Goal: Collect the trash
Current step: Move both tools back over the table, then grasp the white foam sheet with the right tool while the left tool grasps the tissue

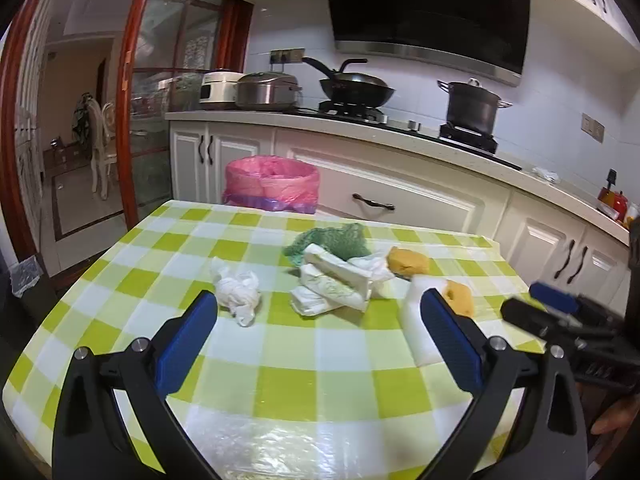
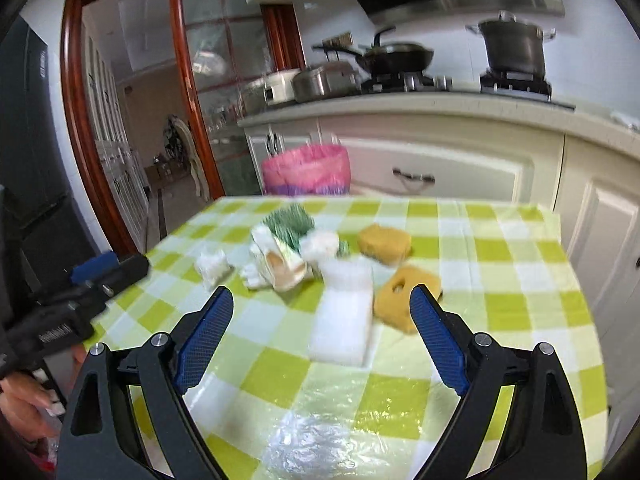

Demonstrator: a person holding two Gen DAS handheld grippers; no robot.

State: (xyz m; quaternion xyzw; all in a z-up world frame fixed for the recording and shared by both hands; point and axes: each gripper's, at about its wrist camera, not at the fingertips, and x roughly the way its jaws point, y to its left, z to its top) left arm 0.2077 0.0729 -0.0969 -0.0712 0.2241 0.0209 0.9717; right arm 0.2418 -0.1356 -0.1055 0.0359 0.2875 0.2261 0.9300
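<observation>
Left wrist view: the left tool [image 1: 318, 306] stands with its jaws spread wide and nothing between them; its pads are blue and finely textured, set on black angular arms. The right tool [image 2: 322, 300] is likewise wide open and empty, with the same blue pads.

The desk [image 1: 120, 280] carries a glossy checked cover of green, pale green and white squares, with crinkled clear film at the near edge. The trash lies in a loose group near the middle of the desk:
- a crumpled white tissue wad [image 1: 238, 294], apart to the left;
- folded white wrappers [image 1: 336, 284], creased and soft;
- a green mesh net [image 1: 332, 240] behind the wrappers, touching them;
- two yellow porous sponges [image 1: 408, 261], one with a hole through it;
- a white rectangular foam block [image 2: 344, 316], smooth-faced.

Beyond the far edge of the desk stands a round bin [image 1: 272, 186] lined with a thin pink bag.
</observation>
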